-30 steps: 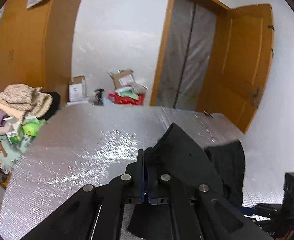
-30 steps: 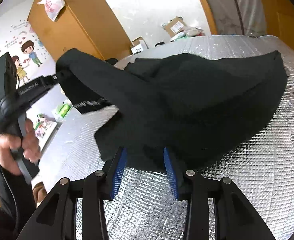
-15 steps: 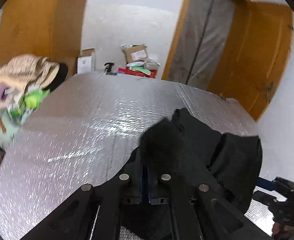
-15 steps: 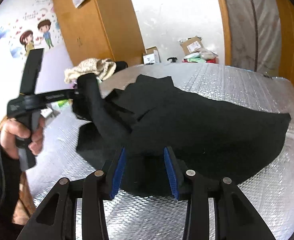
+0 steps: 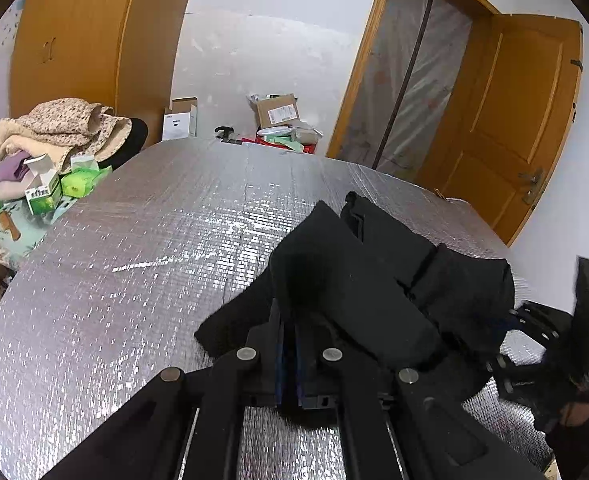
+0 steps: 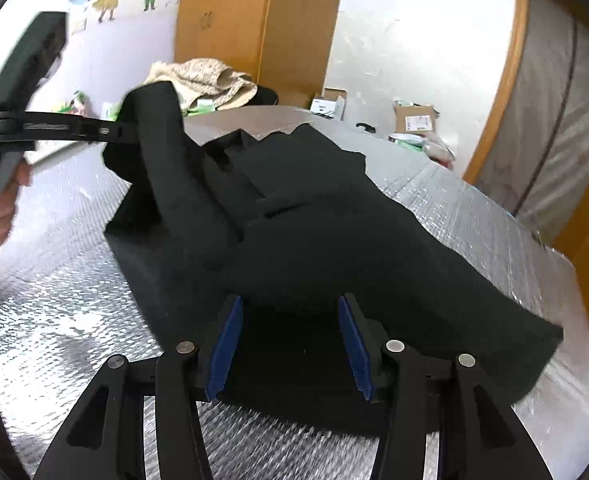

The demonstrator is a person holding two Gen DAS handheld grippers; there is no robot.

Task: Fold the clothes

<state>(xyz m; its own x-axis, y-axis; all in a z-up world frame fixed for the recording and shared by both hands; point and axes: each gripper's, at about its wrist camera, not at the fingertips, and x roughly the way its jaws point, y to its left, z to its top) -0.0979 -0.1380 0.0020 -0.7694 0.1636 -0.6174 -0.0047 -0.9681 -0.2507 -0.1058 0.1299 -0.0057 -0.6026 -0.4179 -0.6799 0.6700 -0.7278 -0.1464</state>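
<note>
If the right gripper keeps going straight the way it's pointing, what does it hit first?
The right gripper is open, and the black garment lies directly ahead between and beyond its fingers, so it would most likely meet that cloth first, on the silver table cover.

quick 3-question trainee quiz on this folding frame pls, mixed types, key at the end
1. True or false: the right gripper is clamped on the black garment.
2. Which gripper holds a lifted part of the garment? A) left B) right C) neither
3. Fill in: the garment lies on a ____ quilted mat.

Key: 1 false, its jaws stand open around the near edge. 2 A, the left gripper. 3 silver.
</note>
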